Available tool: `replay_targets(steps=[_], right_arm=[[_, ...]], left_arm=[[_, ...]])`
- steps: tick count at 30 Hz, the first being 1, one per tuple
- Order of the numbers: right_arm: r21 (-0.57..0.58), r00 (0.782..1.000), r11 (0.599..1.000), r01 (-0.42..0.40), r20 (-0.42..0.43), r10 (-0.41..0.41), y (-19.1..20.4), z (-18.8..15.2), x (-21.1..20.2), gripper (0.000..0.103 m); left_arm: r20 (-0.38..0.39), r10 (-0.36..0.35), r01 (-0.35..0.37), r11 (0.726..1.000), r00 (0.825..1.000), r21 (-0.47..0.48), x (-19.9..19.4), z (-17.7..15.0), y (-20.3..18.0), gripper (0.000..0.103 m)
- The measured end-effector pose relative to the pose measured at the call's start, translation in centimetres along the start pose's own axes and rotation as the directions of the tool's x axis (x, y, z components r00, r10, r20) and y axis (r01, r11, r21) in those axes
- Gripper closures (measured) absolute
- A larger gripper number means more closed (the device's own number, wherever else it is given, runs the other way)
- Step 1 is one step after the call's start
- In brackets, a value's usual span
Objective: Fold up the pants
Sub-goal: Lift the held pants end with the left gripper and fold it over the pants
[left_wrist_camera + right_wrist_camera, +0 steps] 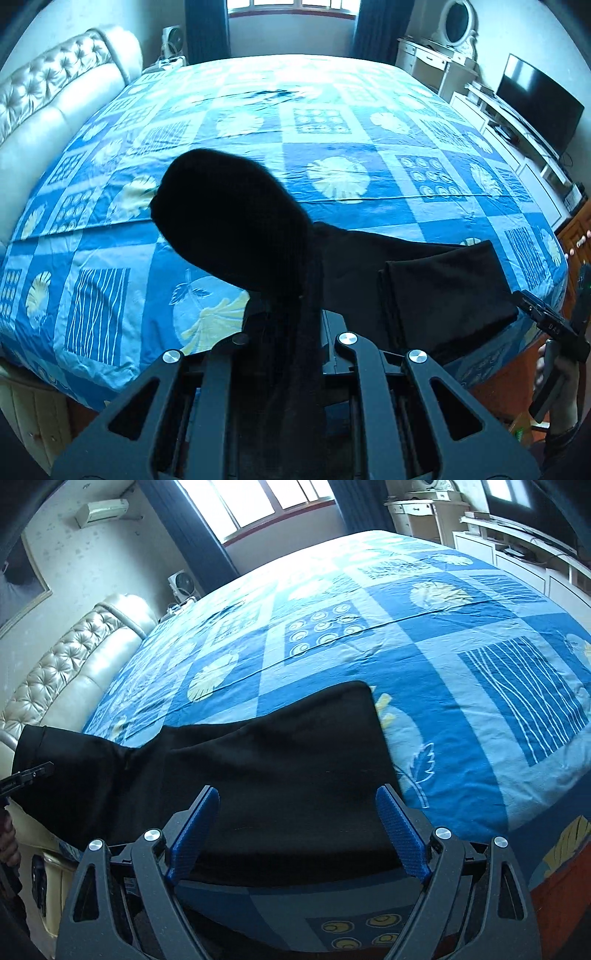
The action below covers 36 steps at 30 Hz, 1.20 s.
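Pants (280, 771) lie at the near edge of the bed (461, 709), black, already doubled over on my right side; the folded block shows a clean layered edge at 3 o'clock in the left view (443, 295). The other end is lifted off the bed: a bunch of fabric balloons up at 11 o'clock of the left view, pinched in my left gripper (284, 332). I judge its fingers clamped on the cloth, though black fabric hides the tips, so that's a best guess.

Step in hand: mid-fold, carrying the raised end across toward the flat block. Next move calls for swinging left toward 3 o'clock, laying the end square on the stack, edges matched, then letting go.

Right gripper (295, 830) hovers low over the near edge of the flat part, fingers (192, 827) spread wide, gripping nothing; whether it touches the cloth I can't tell. Left is raised, angled forward over the bed. Right could pin the stack while left lays down.
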State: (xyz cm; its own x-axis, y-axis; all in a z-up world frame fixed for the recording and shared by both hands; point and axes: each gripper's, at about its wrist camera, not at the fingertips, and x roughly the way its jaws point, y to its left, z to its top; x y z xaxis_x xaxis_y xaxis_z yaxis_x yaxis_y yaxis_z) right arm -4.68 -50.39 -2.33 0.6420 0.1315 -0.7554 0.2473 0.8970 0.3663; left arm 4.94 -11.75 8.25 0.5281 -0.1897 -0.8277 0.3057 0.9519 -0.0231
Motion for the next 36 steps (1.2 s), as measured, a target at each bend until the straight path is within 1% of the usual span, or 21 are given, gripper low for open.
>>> replay_targets(steps=[3,7,12,23,28,36], right_arm=[[0.028,1.0,1.0,0.002,0.007,-0.003,-1.2,-0.1,-0.3,0.017],[0.061,1.0,0.998,0.001,0.008,-0.001,-2.4,-0.2,-0.4,0.017],[0.085,1.0,0.996,-0.005,0.015,0.003,-3.7,-0.4,-0.7,0.017],[0.132,0.999,0.991,-0.017,0.03,0.014,-5.5,-0.7,-1.3,0.017],[0.152,0.999,0.988,-0.025,0.032,0.02,-6.2,-0.8,-1.4,0.017],[0.197,0.999,0.98,-0.031,0.037,0.024,-7.8,-1.2,-1.6,0.017]], left_arm=[[0.002,0.006,-0.006,1.0,1.0,0.026,0.1,0.3,-1.9,0.09],[-0.002,-0.01,0.01,0.999,1.0,0.047,0.5,0.7,-4.7,0.09],[0.005,0.015,-0.016,0.995,1.0,0.101,1.3,0.6,-8.3,0.09],[-0.03,0.038,-0.034,0.991,0.999,0.129,4.0,0.8,-14.3,0.09],[-0.055,0.036,-0.028,0.991,0.998,0.129,5.4,1.1,-16.6,0.09],[-0.087,0.018,-0.004,0.986,0.996,0.166,7.4,1.0,-21.0,0.09]])
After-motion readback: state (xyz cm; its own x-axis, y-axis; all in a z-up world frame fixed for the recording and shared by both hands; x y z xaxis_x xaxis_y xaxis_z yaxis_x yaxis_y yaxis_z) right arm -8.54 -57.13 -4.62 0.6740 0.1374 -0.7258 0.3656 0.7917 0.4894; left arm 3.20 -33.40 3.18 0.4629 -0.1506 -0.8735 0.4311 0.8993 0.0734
